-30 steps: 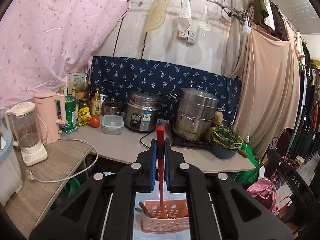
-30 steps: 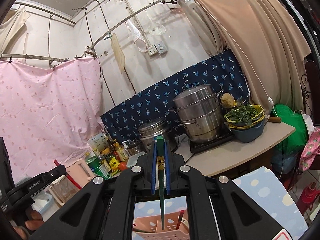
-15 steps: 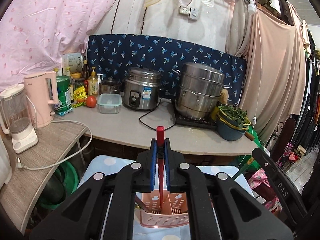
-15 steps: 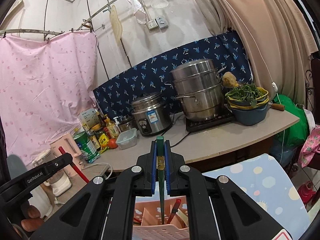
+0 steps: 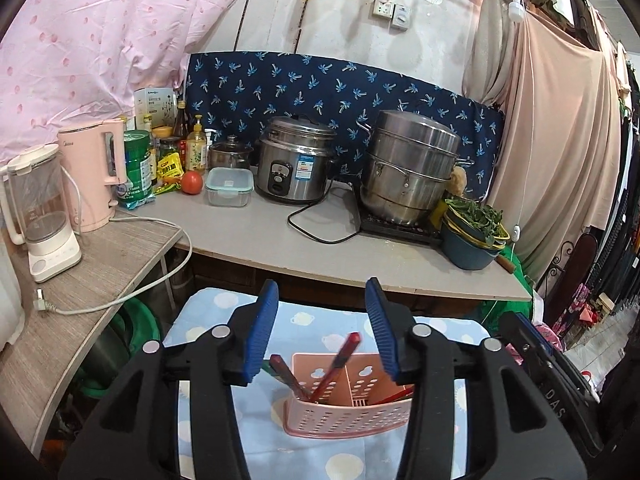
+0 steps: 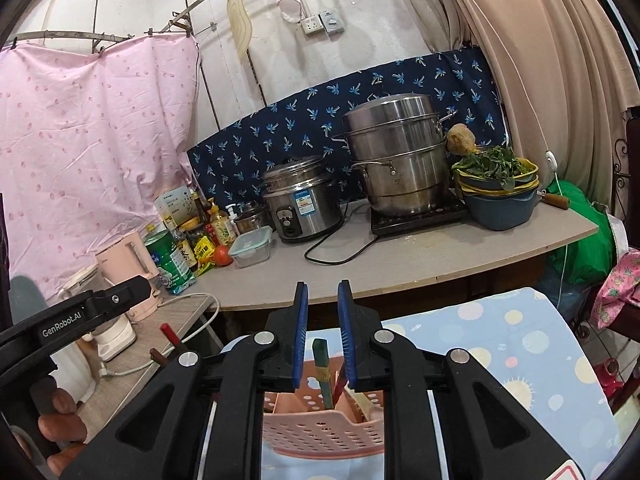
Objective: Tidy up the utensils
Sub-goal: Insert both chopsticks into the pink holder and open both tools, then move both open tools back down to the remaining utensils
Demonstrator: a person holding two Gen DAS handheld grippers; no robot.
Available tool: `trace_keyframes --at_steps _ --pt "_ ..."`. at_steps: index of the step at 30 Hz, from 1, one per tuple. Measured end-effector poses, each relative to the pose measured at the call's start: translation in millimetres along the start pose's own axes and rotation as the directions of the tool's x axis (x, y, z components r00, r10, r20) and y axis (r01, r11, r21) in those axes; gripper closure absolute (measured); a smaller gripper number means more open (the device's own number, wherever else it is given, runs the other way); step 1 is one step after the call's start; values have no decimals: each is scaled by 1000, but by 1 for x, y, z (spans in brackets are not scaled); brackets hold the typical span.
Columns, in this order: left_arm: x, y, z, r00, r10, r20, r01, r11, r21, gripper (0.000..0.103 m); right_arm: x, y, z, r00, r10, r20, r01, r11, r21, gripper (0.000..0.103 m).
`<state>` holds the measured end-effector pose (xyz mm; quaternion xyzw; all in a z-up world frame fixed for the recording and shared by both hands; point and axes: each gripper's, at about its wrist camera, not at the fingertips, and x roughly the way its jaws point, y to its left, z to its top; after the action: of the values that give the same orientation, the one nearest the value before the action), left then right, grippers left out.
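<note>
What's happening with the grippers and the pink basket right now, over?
Left gripper open, red utensil dropped into pink basket. Right gripper open, green utensil standing in basket. Nothing blocking.

1. A table covered in light-blue cloth with pale dots [image 5: 224,312] fills the view's six o'clock.
2. A pink perforated plastic utensil basket [image 5: 348,414] sits directly on the cloth, toward five o'clock.

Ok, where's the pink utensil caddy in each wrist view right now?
Left wrist: the pink utensil caddy sits bottom centre, between the open fingers of the left hand-held gripper.
Right wrist: the caddy is at the bottom edge, below the open right hand-held gripper.
Shared landmark: the stacked steel steamer pot.
</note>
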<state>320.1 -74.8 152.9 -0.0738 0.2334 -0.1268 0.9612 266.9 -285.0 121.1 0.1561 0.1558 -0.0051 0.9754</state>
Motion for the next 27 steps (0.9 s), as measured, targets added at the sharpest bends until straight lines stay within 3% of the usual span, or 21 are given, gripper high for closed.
trace_keyframes --at_steps 10,27 --pt "-22 6 -15 1000 14 -27 -14 1000 8 58 -33 -3 -11 1000 21 -16 -21 1000 11 78" --pt "-85 4 -94 990 77 -121 -64 992 110 58 -117 11 -90 990 39 -138 -45 998 -46 78"
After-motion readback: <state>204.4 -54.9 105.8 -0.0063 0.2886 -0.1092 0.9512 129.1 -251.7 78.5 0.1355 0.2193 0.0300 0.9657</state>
